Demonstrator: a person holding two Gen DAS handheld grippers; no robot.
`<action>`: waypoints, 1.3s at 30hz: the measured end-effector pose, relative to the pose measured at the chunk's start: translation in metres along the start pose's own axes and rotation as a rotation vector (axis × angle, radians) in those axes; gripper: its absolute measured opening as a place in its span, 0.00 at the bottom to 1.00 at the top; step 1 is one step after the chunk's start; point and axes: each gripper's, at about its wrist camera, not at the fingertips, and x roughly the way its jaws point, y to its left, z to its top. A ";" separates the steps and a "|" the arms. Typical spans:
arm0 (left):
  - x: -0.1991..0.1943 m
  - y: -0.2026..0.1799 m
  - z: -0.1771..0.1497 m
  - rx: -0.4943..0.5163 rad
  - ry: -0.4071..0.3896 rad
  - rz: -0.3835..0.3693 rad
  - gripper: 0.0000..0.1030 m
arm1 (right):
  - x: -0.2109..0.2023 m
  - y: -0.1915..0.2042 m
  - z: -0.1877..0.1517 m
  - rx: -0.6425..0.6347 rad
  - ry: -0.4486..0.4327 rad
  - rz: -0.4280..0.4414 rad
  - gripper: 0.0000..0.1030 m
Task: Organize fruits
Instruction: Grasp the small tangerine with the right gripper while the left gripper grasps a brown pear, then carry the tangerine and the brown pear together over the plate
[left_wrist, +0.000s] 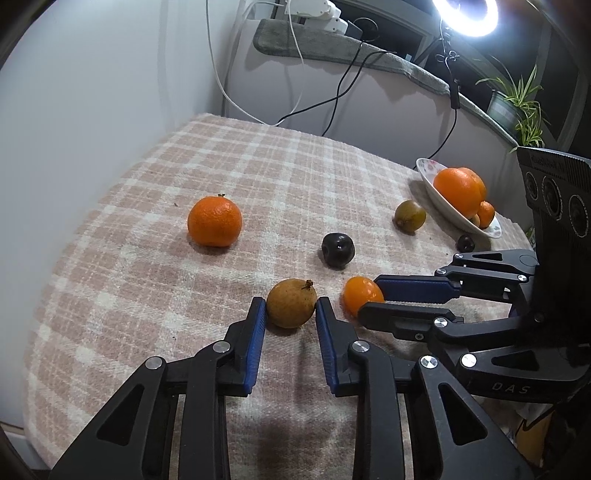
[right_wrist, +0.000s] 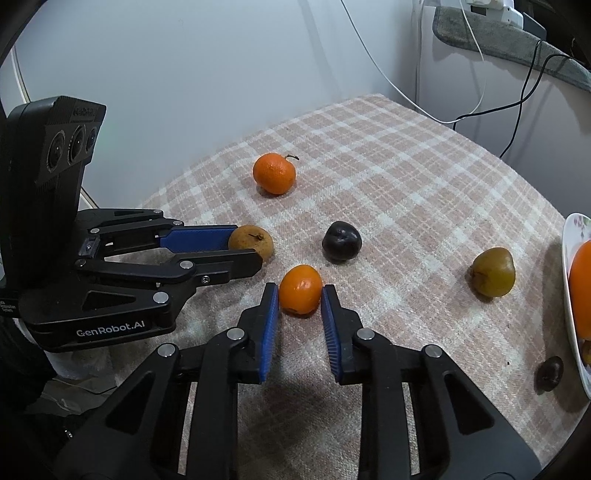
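My left gripper (left_wrist: 290, 304) has its blue pads on both sides of a brown round fruit (left_wrist: 291, 302) resting on the plaid cloth; it also shows in the right wrist view (right_wrist: 255, 240). My right gripper (right_wrist: 300, 291) has its pads against a small orange fruit (right_wrist: 300, 288), also on the cloth and seen in the left wrist view (left_wrist: 360, 294). A mandarin (left_wrist: 214, 220), a dark plum (left_wrist: 337, 249) and a green-brown fruit (left_wrist: 410, 215) lie loose. A white bowl (left_wrist: 436, 188) at the right holds oranges (left_wrist: 460, 190).
A second small dark fruit (right_wrist: 549, 373) lies by the bowl's near rim. The plaid cloth (left_wrist: 258, 166) covers the table, whose left and far edges drop off by a wall. Cables, a ring light (left_wrist: 465, 14) and a plant (left_wrist: 517, 103) stand behind.
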 end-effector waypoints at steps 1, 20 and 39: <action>-0.001 0.000 0.000 0.000 -0.002 0.000 0.25 | -0.001 0.000 0.000 0.000 -0.003 -0.001 0.24; -0.028 -0.026 0.011 0.052 -0.073 -0.024 0.25 | -0.048 -0.002 -0.002 0.018 -0.105 -0.028 0.24; -0.034 -0.076 0.029 0.137 -0.115 -0.086 0.25 | -0.112 -0.036 -0.020 0.090 -0.211 -0.098 0.23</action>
